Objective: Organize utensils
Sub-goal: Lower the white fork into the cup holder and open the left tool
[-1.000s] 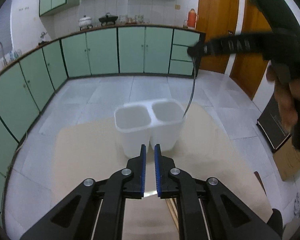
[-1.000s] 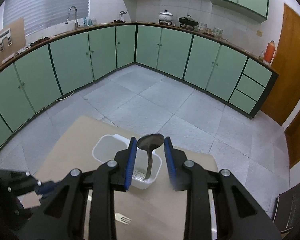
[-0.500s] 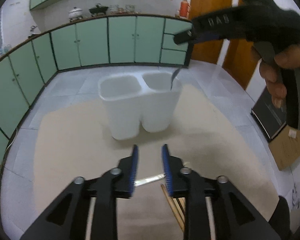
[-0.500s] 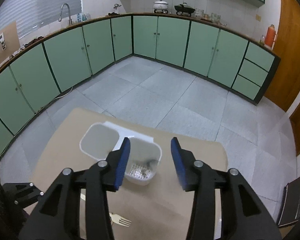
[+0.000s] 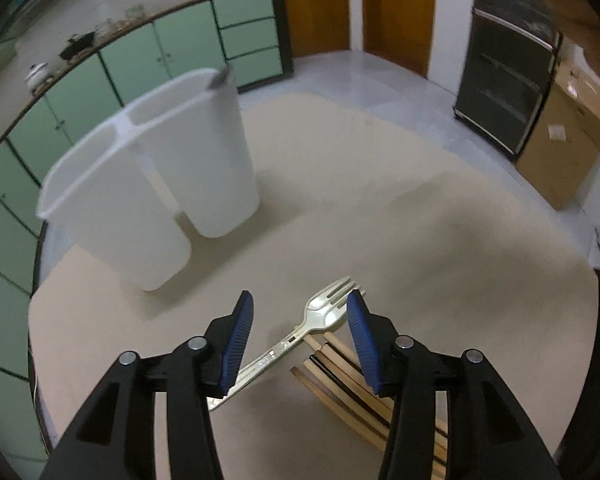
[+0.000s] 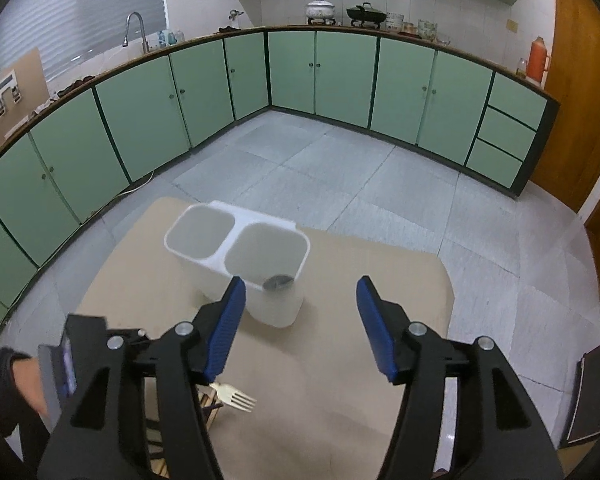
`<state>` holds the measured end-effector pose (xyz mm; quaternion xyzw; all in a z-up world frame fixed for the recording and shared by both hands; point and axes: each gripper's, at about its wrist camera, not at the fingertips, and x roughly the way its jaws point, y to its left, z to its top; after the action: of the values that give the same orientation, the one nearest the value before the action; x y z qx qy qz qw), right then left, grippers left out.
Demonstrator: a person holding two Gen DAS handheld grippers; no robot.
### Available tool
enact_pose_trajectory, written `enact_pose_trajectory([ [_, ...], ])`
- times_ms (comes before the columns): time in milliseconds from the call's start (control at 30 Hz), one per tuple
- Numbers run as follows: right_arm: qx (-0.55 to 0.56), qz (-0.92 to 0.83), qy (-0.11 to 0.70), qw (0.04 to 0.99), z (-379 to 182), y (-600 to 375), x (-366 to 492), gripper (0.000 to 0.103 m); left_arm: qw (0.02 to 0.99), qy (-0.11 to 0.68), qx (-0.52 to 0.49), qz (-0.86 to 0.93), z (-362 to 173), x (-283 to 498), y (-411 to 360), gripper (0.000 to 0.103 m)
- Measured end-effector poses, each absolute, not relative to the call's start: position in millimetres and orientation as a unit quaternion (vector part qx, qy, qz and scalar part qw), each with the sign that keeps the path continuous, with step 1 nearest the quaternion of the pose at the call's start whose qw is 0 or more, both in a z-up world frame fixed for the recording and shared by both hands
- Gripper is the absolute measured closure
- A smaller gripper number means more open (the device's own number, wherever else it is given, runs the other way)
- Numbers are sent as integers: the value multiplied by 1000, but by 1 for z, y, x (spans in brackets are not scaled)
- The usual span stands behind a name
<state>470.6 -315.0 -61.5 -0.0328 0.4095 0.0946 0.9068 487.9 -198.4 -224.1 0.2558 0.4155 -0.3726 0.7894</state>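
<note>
- The left gripper points steeply down at the bench; its jaws have just been opening and now stand roughly half apart, with nothing pinched between the blue pads.
- A pale metal fork lies flat on the bench under the left gripper, its tines next to the right-hand pad and its handle running back beneath the left-hand one (neither pad can be seen touching it).
- A bundle of wooden chopsticks lies just behind the fork's head, under the right-hand finger; the fork's neck crosses their ends.
- Ahead and to the left of the left gripper stands a white two-cup holder, upright on the bench, well apart from the fork.
- A grey spoon tip sticks up over the rim of the holder's farther cup in the left wrist view.
- The right gripper hangs above the bench, tilted down; its jaws have likewise just been opening, they stand a bit over half apart, and they hold nothing.
- Just ahead of the right gripper, slightly left of centre, is the same holder; the spoon sits inside the nearer cup, its bowl at the near rim (the other cup looks empty).
- Below the right gripper's left finger the fork's tines show on the bench, and further left the person's hand carries the left gripper.
</note>
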Motion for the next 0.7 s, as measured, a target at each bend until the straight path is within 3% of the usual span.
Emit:
enact_pose_trajectory([
  [367,-18,91,408,908,-75,-317,470,46,772,430,279,-376,-251,484,-210,55],
  [533,-11,90,386,918,-91,-332,428,40,775,426,279,-374,-255,484,-208,65],
  [700,-24,92,407,909,-124,-332,389,40,775,418,290,-375,-254,485,-210,66],
])
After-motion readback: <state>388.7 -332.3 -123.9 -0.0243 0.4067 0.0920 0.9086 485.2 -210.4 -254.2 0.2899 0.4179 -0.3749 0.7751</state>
